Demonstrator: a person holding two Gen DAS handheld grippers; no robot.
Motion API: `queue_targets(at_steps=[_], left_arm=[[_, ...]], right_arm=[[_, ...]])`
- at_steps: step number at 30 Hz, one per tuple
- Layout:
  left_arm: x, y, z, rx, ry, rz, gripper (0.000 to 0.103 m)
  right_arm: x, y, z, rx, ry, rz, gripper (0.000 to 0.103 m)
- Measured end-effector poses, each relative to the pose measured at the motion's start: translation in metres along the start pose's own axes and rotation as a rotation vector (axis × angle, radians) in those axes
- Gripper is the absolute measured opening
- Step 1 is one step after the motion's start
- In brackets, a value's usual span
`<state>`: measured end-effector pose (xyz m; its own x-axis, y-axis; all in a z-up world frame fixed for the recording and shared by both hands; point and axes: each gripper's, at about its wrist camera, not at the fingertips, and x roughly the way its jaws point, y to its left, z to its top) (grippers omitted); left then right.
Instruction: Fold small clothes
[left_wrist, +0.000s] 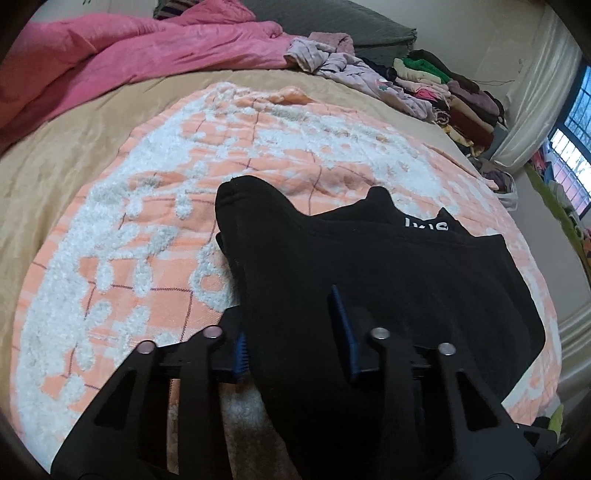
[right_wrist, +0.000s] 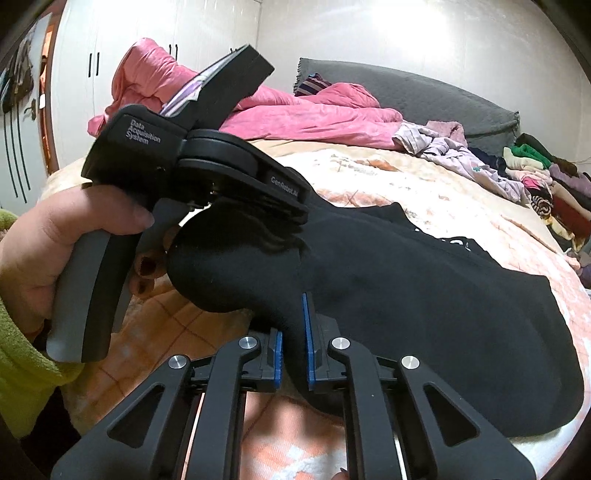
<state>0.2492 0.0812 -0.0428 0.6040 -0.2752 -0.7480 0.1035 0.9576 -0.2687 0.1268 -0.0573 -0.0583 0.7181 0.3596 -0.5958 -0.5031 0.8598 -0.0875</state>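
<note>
The left gripper (left_wrist: 295, 332) has its 2 blue-padded fingers (left_wrist: 345, 332) drawn in against a bunched fold of the black garment (left_wrist: 388, 288), which fills the gap between them and hangs down below the pads; the jaws are only as far apart as the cloth is thick, so it is gripping the fabric. Seen from the right wrist view, this same left gripper (right_wrist: 288, 206) sits raised and tilted, nose pointing right and slightly down into the cloth, with the person's left hand (right_wrist: 48, 251) wrapped around its grey handle, thumb lying along the top and painted fingertips curled under the trigger; a yellow-green sleeve (right_wrist: 22, 369) covers the wrist. The right gripper (right_wrist: 293, 354) is lower and nearer the camera, its 2 blue pads pinched narrowly on another edge of the same garment, just beneath the left one. From these 2 pinch points the garment drapes away to the right, its far part resting on the peach and white blanket (left_wrist: 155, 206) that covers the tan bedsheet (left_wrist: 74, 133); white lettering (left_wrist: 426, 225) shows near its far edge. Beyond lie a crumpled pink duvet (left_wrist: 140, 48), a pale lilac garment (left_wrist: 343, 66) and a pile of mixed clothes (left_wrist: 454, 99) along the grey headboard (right_wrist: 424, 96).
</note>
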Motion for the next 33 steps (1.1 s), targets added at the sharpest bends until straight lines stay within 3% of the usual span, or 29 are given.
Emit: queue_targets(at_steps=[3,17,33], left_arm=[[-0.004,-0.003,0.000,0.004,-0.013,0.000,0.020],[-0.033,-0.043,-0.001,0.027,-0.095,-0.003,0.020],[-0.051,-0.107,0.016,0.071,-0.133,-0.002,0.020]], right_arm=[[-0.003,-0.002,-0.001,0.011,-0.011,0.007,0.008],[-0.036,-0.017,0.003,0.022,-0.093,-0.012,0.007],[-0.078,-0.063,-0.004,0.152,-0.154,-0.027,0.007]])
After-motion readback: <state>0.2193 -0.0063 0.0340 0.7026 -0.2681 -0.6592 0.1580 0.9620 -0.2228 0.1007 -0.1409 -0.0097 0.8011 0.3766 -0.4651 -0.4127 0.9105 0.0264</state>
